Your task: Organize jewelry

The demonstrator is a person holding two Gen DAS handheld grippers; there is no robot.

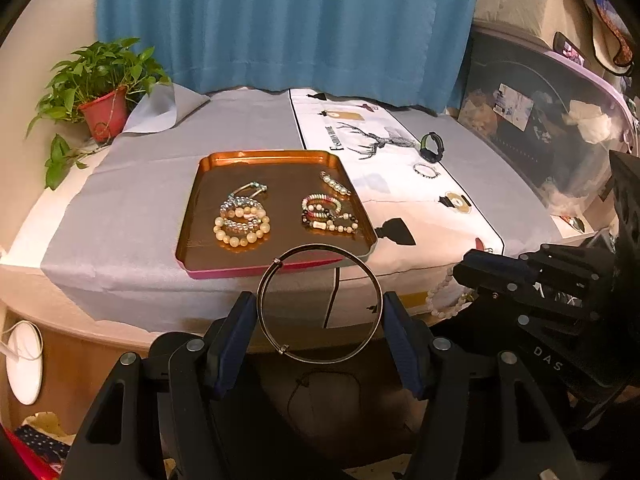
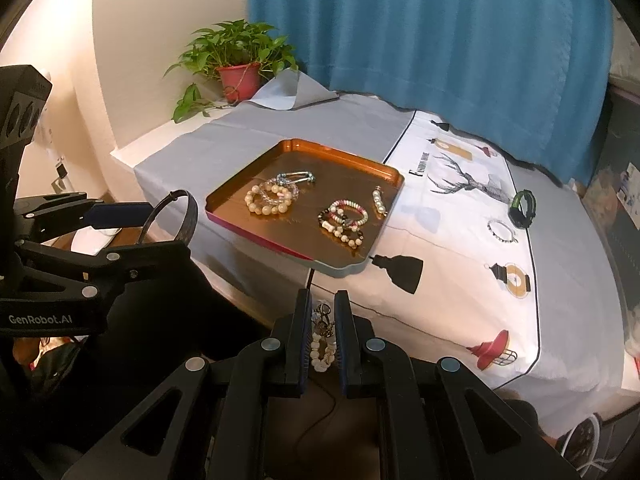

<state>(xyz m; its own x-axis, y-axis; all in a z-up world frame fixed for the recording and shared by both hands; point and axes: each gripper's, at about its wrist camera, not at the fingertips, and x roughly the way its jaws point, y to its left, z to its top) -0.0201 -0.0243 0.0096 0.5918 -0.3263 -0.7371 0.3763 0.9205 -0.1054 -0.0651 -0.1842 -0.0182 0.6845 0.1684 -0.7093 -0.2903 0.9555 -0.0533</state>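
Left claw: it holds the metal bangle across its width, one pad on each side, in the air before the tabletop edge.
Bangle handling: thin, stiff and smooth, probably light; it can slip or turn, so the grip on two opposite sides seems right.
Right claw: nearly closed on a pale bead bracelet.
Bracelet handling: soft and loose, it hangs; better pinched across the beads.
Tray: farther, on the tabletop, with several bracelets inside.
Cloth: a wristband and a small bracelet lie there, well apart from the tray.
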